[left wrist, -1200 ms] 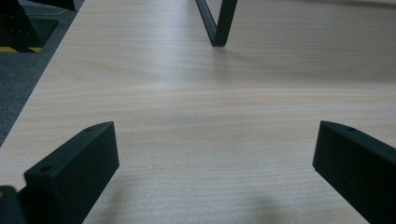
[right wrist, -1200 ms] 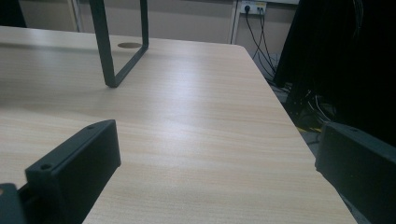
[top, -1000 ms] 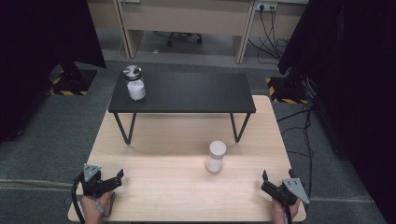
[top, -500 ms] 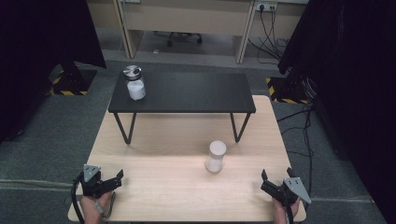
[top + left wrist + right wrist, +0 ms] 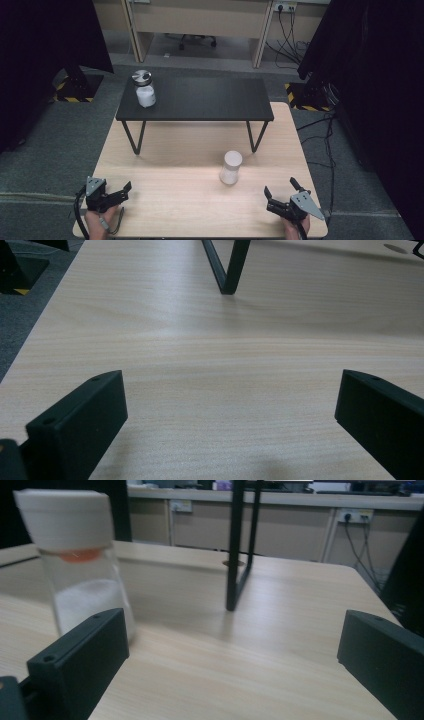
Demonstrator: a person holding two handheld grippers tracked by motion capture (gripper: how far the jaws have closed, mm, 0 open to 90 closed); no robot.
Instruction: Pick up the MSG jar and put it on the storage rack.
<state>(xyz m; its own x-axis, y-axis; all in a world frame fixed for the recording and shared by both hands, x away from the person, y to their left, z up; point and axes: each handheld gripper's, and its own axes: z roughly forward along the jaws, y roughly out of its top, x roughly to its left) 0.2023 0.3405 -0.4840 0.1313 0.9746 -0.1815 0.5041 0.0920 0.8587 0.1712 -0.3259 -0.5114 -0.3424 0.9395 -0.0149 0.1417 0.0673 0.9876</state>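
Note:
A clear jar with a white lid (image 5: 231, 167) stands upright on the wooden table (image 5: 175, 165), holding white powder; in the right gripper view the same jar (image 5: 77, 560) rises just beyond the left jaw. A second jar with a metal lid (image 5: 144, 89) sits on the left end of the black shelf (image 5: 200, 97). My left gripper (image 5: 125, 190) rests open at the near left corner with bare wood between its jaws (image 5: 225, 405). Open too, my right gripper (image 5: 280, 192) lies at the near right, apart from the white-lidded jar.
The black shelf stands on thin metal legs (image 5: 131, 137) over the far half of the table; one leg (image 5: 239, 545) is ahead of the right gripper, another leg (image 5: 227, 265) ahead of the left. Grey carpet (image 5: 50, 150) surrounds the table. Cables (image 5: 330, 130) trail at the right.

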